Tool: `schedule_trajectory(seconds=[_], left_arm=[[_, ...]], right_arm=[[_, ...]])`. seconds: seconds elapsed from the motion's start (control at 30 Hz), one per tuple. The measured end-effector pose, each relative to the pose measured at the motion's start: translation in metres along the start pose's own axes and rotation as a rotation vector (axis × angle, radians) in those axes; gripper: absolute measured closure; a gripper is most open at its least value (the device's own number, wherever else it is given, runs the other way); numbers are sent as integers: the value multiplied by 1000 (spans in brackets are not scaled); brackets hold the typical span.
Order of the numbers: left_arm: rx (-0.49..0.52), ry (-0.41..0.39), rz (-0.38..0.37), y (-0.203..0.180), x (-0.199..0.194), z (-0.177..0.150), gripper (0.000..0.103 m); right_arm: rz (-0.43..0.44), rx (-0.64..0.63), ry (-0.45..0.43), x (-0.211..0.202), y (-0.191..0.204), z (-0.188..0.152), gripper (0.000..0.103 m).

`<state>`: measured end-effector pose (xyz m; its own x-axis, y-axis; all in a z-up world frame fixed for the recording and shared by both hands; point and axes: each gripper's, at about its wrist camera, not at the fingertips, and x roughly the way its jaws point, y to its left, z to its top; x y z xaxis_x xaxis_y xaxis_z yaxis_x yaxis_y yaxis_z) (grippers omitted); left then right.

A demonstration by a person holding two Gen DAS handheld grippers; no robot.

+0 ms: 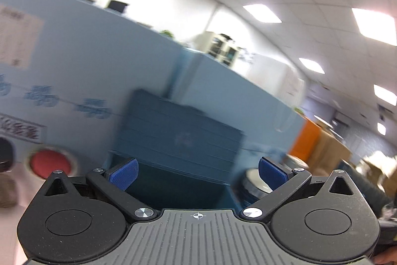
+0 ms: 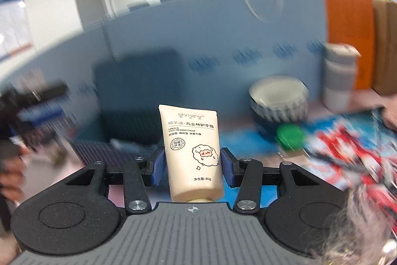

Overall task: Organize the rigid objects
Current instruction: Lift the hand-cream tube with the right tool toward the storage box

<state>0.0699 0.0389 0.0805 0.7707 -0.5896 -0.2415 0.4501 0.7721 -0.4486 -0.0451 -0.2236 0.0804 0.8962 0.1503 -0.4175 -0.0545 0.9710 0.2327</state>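
My right gripper (image 2: 191, 167) is shut on a cream hand cream tube (image 2: 192, 153) with a sheep drawing, held upright between the blue pads, its crimped end up. A dark blue storage box (image 2: 134, 96) stands behind it, blurred. My left gripper (image 1: 197, 171) is open and empty, tilted up, with the same dark blue box (image 1: 178, 135) right in front of its fingers.
A stack of bowls (image 2: 278, 101) and a green lid (image 2: 290, 135) sit right of the tube. A white and grey cup (image 2: 340, 76) stands further right. Colourful packaging (image 2: 347, 153) lies at the right. A red round object (image 1: 49, 163) is at the left. A blue partition (image 1: 99, 66) backs the table.
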Motion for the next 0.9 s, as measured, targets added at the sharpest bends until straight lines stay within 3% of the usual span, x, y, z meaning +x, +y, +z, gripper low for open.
schedule_trajectory(seconds=[0.17, 0.43, 0.6, 0.7, 0.9], left_arm=[[-103, 14, 17, 29, 8, 7, 0], [-146, 11, 11, 44, 7, 6, 0], [-157, 8, 5, 48, 5, 5, 0], [-166, 4, 7, 50, 4, 6, 0], [-159, 17, 21, 48, 8, 5, 0]], right_arm=[[196, -64, -61, 50, 31, 22, 59], [326, -345, 81, 151, 76, 15, 59], [332, -444, 186, 180, 93, 15, 59], [306, -419, 255, 196, 93, 16, 59], [198, -343, 310, 208, 99, 27, 59]])
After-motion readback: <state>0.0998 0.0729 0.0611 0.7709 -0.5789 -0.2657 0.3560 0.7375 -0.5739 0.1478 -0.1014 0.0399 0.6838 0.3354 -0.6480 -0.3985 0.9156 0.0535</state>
